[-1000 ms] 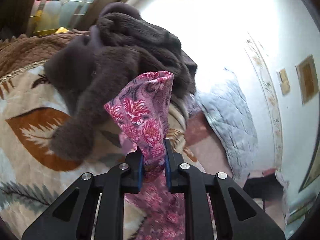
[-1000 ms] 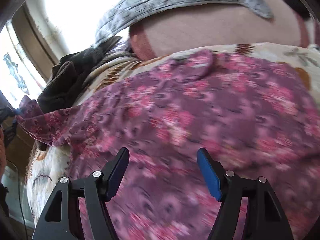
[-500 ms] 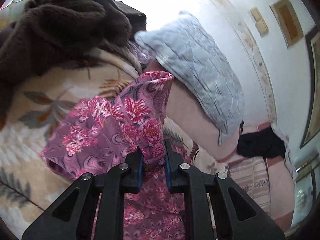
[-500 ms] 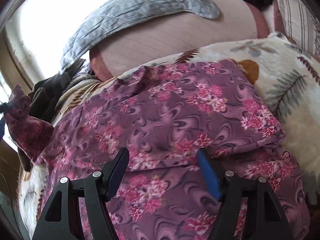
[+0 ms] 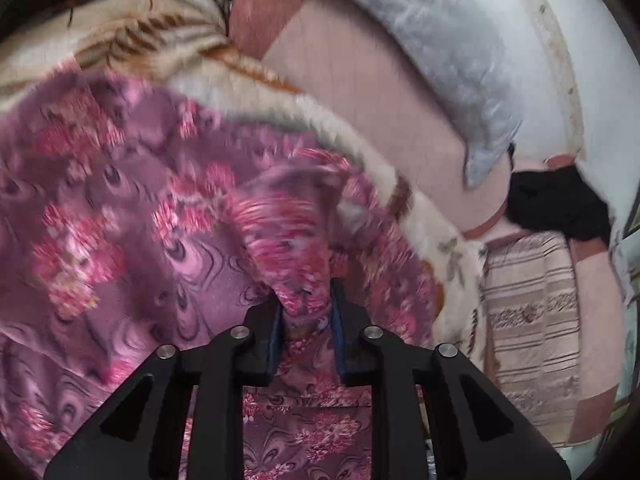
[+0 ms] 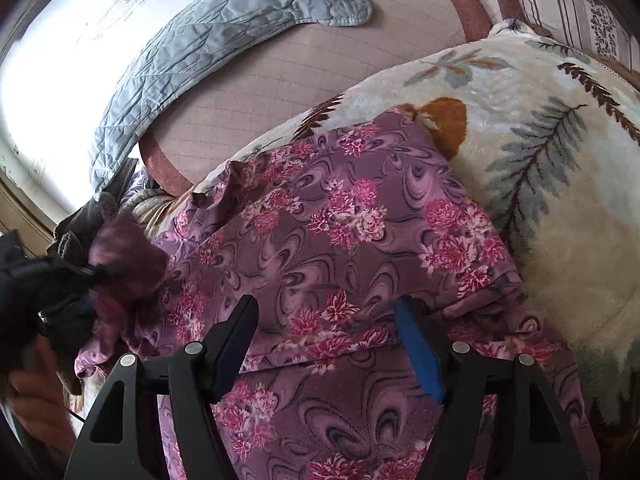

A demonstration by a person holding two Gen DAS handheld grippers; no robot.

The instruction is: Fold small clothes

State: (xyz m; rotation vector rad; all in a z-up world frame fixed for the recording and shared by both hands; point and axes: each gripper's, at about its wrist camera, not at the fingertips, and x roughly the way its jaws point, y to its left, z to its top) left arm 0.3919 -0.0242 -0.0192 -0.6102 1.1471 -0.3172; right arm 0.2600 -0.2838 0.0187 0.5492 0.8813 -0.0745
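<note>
A purple garment with pink flowers [image 5: 120, 240] lies spread on a leaf-patterned fleece blanket [image 6: 560, 200]. My left gripper [image 5: 306, 308] holds a raised corner of it [image 5: 288, 240] between its blue pads; its jaws are opening, and the cloth still fills the gap. The right wrist view shows that gripper [image 6: 86, 292] at the far left with the bunched corner [image 6: 124, 264] and a hand behind it. My right gripper [image 6: 326, 328] hovers open over the garment's [image 6: 340, 220] folded near edge, with nothing pinched between its fingers.
A pink mattress cover [image 6: 320, 60] and a grey quilted pillow [image 6: 224, 32] lie beyond the blanket by the white wall. A dark fuzzy garment [image 6: 80, 224] sits at the left. A black cloth [image 5: 560, 204] and a striped cushion [image 5: 532, 320] lie to the right.
My left gripper has swung the garment's corner away from the dark fuzzy pile and down over the spread garment, and its jaws stand a little wider. The right gripper shifted slightly and stays open.
</note>
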